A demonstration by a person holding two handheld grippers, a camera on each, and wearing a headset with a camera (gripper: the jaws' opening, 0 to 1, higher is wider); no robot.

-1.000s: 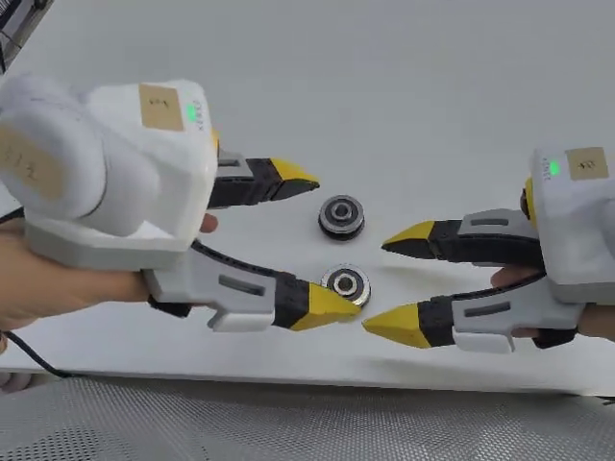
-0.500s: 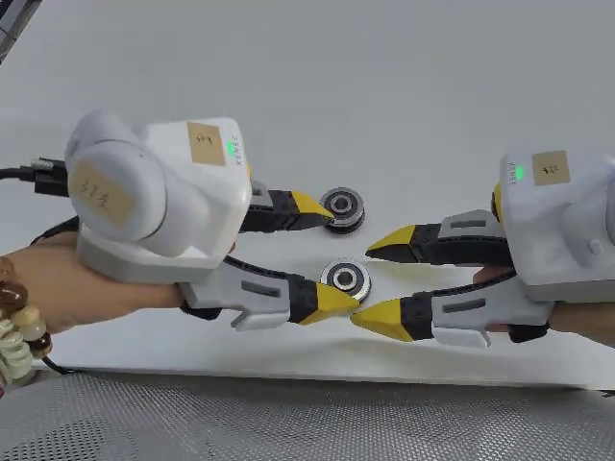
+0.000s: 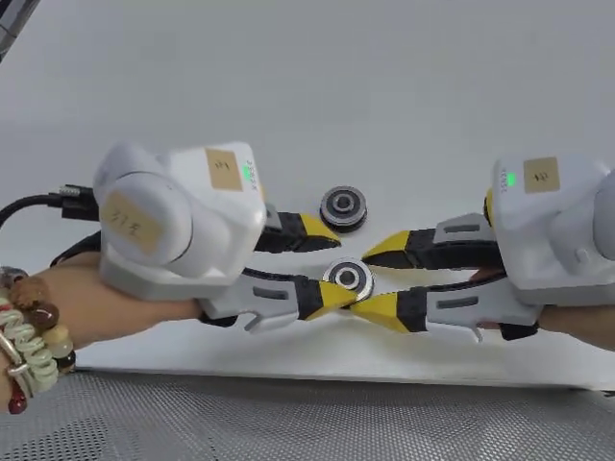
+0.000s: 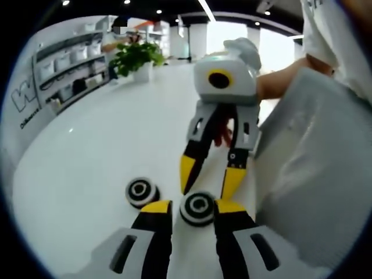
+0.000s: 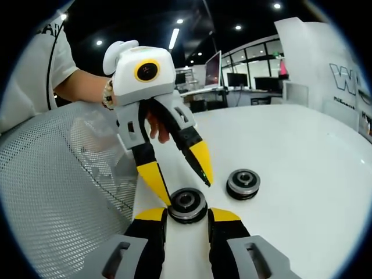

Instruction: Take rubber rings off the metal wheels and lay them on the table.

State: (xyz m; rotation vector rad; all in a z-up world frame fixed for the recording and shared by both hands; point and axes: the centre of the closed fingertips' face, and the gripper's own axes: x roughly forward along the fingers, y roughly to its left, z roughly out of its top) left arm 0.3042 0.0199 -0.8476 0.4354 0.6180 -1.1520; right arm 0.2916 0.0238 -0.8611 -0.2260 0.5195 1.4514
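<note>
While the left hand-held gripper and right hand-held gripper straddle the near wheel part-open, holding nothing, off-centre closing could squirt it off the table.

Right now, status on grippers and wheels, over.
Left gripper open, right gripper open, both sets of jaws flanking near wheel. Rubber ring on it, not yet off. Far wheel apart, not blocking.

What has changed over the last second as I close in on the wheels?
Both grippers moved inward: the left gripper and right gripper now bracket the near wheel from opposite sides, jaws narrower than before. The left's far jaw is clear of it; whether the right grips, I cannot tell. Near and far wheel stayed put on the table.
</note>
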